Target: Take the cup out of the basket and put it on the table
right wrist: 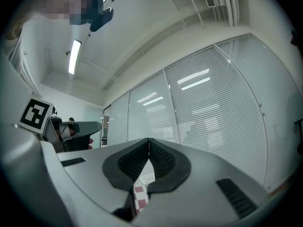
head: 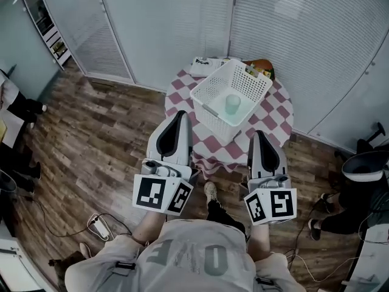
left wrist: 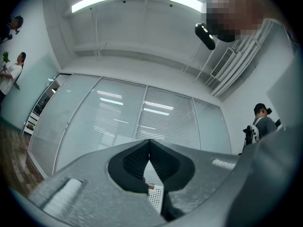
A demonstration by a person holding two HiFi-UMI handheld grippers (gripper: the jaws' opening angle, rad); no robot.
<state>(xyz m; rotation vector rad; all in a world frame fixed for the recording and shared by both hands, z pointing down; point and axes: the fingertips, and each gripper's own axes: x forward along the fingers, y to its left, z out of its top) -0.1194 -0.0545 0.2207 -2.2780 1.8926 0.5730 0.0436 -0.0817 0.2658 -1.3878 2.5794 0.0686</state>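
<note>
Nearest, the left tool point(head: 180, 117) and the right tool point(head: 259, 135) are both closed tight with nothing between their jaws, held side by side short of the round checkered bench point(head: 278, 111). On it sits the white basket point(head: 205, 97), with the pale cup point(head: 233, 104) upright inside.

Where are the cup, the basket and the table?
cup point(head: 233, 104): head view, its side.
basket point(head: 211, 76): head view, its left rim.
table point(head: 277, 112): head view, bare checked cloth.
</note>
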